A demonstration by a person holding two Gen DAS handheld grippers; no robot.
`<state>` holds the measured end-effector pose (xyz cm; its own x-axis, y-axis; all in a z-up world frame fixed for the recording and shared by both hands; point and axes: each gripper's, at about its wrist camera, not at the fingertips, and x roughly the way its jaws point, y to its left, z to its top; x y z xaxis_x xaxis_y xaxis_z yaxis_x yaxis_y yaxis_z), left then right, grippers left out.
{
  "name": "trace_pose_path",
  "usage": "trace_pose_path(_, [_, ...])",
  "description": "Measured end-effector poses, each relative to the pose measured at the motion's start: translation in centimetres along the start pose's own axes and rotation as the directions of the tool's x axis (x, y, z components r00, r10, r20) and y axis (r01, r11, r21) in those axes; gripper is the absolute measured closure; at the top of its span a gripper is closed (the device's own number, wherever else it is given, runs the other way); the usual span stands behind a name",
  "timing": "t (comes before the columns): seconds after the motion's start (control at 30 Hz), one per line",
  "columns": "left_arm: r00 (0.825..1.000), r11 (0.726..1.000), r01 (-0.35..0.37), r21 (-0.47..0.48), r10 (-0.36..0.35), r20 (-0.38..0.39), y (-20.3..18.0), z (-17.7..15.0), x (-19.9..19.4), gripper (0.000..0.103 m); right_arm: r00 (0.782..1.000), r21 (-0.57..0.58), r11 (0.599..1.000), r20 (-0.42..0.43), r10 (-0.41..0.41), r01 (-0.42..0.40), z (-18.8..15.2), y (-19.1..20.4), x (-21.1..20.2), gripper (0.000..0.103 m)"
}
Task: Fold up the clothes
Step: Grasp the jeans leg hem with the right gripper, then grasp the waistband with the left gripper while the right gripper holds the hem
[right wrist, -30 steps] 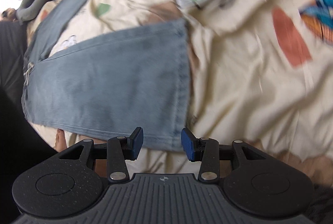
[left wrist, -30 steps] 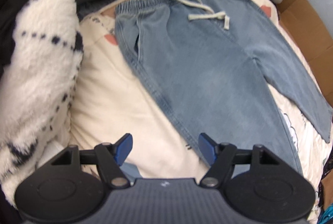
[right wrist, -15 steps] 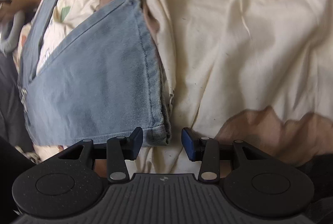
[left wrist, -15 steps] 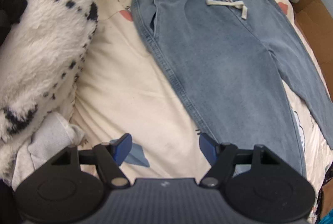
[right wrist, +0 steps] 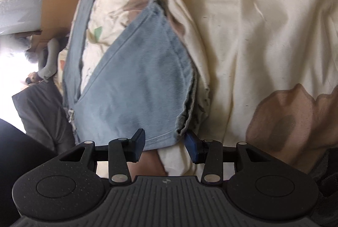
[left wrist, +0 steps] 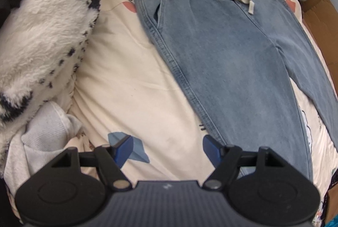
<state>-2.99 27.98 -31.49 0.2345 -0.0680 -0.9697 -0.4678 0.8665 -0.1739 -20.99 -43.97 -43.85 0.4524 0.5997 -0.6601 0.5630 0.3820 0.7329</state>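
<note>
Closer now than a second ago, the right gripper (right wrist: 164, 141) has its spread fingers on either side of a trouser-leg hem corner, gripping nothing. Jeans (left wrist: 228, 53) lie flat and unfolded on the cream bedsheet (left wrist: 131, 87) — waistband far, legs running back toward both tools. Off their left edge hovers the left gripper (left wrist: 168, 147), wide open and empty — the right is nearer the cloth.
</note>
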Motion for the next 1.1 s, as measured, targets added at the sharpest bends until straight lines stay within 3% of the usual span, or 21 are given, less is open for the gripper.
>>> trace_pose_path(0.27, [1.0,1.0,0.0,0.008,0.0,-0.003,-0.6,0.4,0.6,0.028,0.999,0.019,0.999,-0.006,-0.04,0.04,0.6,-0.2,2.2,0.058])
trace_pose_path(0.4, [1.0,1.0,0.014,-0.008,-0.014,0.001,-0.8,0.8,1.1,0.028,0.997,-0.012,0.997,-0.01,-0.075,0.075,1.0,0.8,1.9,0.091])
trace_pose_path(0.43, [1.0,1.0,0.02,-0.017,-0.02,0.003,-0.7,0.9,1.3,0.028,0.996,-0.02,0.996,-0.01,-0.084,0.084,1.0,1.0,1.8,0.093])
trace_pose_path(0.7, [0.998,0.995,0.065,-0.081,-0.063,0.029,-0.3,2.2,2.8,0.03,0.993,-0.067,0.99,-0.002,-0.122,0.121,1.7,3.3,0.4,0.094])
trace_pose_path(0.9, [0.989,0.979,0.132,-0.155,-0.119,0.086,0.5,4.1,3.6,0.042,0.992,-0.13,0.984,0.048,-0.118,0.123,1.7,6.3,-1.5,0.095])
trace_pose_path(1.1, [0.984,0.961,0.156,-0.227,-0.133,0.116,1.1,5.7,5.2,0.051,0.988,-0.159,0.976,0.062,-0.141,0.15,1.7,8.2,-2.7,0.095])
